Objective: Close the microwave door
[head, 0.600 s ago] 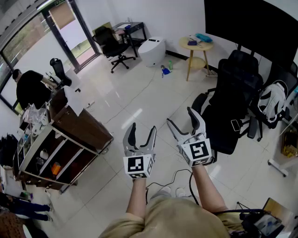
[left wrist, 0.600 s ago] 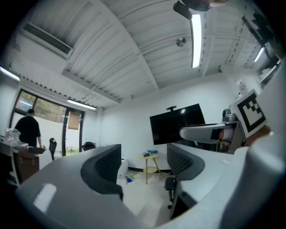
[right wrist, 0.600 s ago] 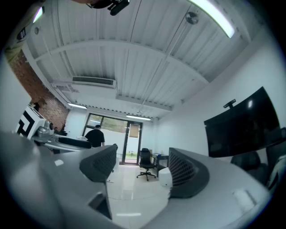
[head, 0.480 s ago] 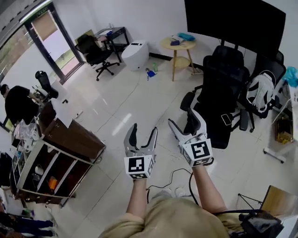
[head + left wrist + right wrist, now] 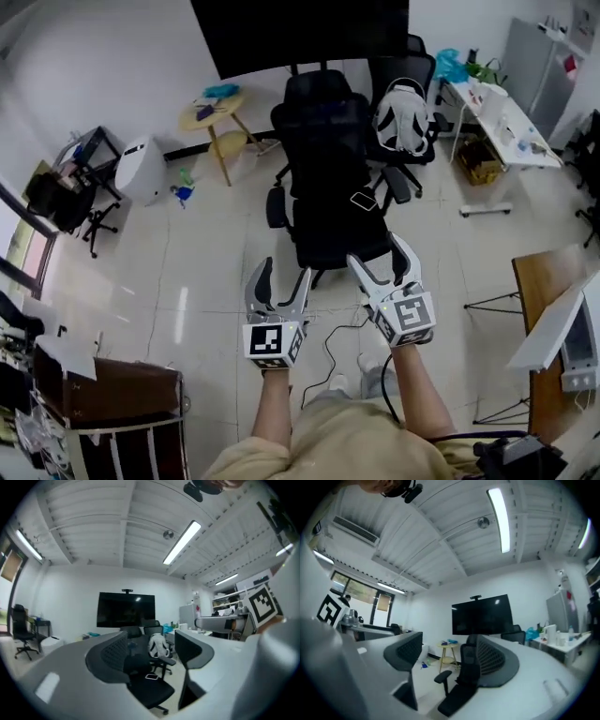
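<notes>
Plainly, both grippers stood open and empty

Left gripper [image 5: 285,274] and right gripper [image 5: 380,255] hung side by side facing a chair [image 5: 328,187]; a white box [image 5: 574,349] far right was perhaps the microwave; unclear.

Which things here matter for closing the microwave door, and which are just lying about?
For the job: left gripper, right gripper, both open, empty. No microwave clearly visible.
Lying about: black office chair, phone on its seat, white backpack, round wooden table, wall screen.
</notes>
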Tool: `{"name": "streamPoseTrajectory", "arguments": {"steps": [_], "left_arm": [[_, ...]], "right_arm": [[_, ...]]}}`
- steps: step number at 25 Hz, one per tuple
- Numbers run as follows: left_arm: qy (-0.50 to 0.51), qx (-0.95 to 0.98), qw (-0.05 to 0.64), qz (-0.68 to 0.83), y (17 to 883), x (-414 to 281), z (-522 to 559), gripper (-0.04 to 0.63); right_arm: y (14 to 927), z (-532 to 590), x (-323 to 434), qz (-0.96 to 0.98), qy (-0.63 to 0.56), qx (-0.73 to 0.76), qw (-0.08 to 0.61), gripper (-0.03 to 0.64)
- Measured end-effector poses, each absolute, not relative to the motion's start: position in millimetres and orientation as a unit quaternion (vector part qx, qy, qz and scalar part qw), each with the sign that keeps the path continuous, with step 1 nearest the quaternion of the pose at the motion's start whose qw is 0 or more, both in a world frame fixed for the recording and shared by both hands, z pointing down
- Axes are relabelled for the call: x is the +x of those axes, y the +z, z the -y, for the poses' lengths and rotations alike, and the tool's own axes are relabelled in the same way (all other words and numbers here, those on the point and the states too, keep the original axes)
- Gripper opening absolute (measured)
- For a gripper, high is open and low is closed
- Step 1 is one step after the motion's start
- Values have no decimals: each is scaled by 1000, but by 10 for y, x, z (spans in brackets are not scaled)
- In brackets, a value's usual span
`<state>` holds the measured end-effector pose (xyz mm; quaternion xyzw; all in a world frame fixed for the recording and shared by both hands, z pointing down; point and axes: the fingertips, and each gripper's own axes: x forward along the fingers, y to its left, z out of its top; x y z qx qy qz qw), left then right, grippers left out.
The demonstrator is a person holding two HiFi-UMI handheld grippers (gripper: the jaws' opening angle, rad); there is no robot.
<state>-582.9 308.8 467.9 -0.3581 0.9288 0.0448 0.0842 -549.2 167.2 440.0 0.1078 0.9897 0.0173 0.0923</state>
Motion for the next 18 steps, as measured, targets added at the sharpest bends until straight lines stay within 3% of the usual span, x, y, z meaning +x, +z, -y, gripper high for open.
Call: {"name": "streamPoseTrajectory", "arguments": {"steps": [4, 7, 12, 18], "left_arm": [[55, -471, 93, -875, 4819, -5088, -2106, 313], [58, -539, 91, -835, 5010, -4492, -1358, 313], [70, -635, 103, -762, 4843, -3806, -322, 311], [77, -724, 115, -675, 4500, -2360, 741, 311]], "right_arm": [[4619, -914, -4458, -997, 30, -1, 65, 350], [4696, -292, -3709, -991, 48, -69, 105, 348], [4617, 485, -2818, -977, 69, -172, 107, 347], [4228, 1359, -1204, -944, 79, -291, 135, 345]]}}
